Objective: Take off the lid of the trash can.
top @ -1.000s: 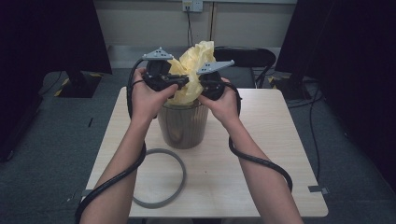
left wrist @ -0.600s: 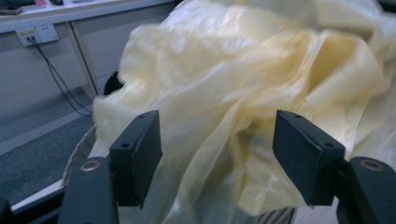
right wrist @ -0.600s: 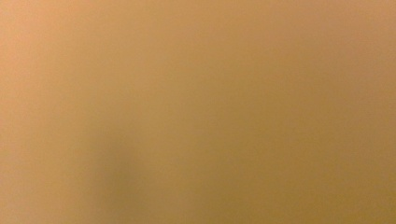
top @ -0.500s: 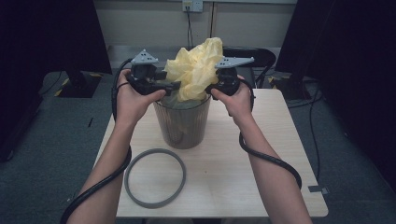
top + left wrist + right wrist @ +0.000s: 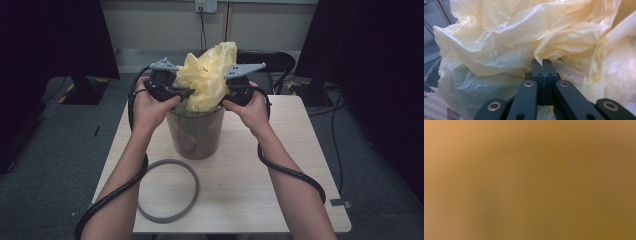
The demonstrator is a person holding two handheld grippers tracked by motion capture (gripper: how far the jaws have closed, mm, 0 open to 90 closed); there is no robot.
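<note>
A crumpled yellow plastic bag [image 5: 207,75] hangs over the mouth of a grey see-through bin [image 5: 195,132] at the middle of the table. My left gripper [image 5: 186,93] meets the bag from the left; its jaws have just been closing. In the left gripper view my left gripper [image 5: 543,62] has its jaws pressed together on a fold of the bag [image 5: 511,37]. My right gripper [image 5: 223,94] is pushed into the bag's right side and holds it. A blur of the yellow bag [image 5: 530,180] lies right against the lens in the right gripper view.
A loose grey ring [image 5: 169,162] lies flat on the wooden table [image 5: 280,165], in front of the bin and to its left. A black chair stands behind the table, and dark monitors flank it on both sides. Cables trail from both grippers across the table.
My left gripper drew off to the left with open jaws, then came back and shut on the bag's left side. The bag now stands a little taller above the bin.
</note>
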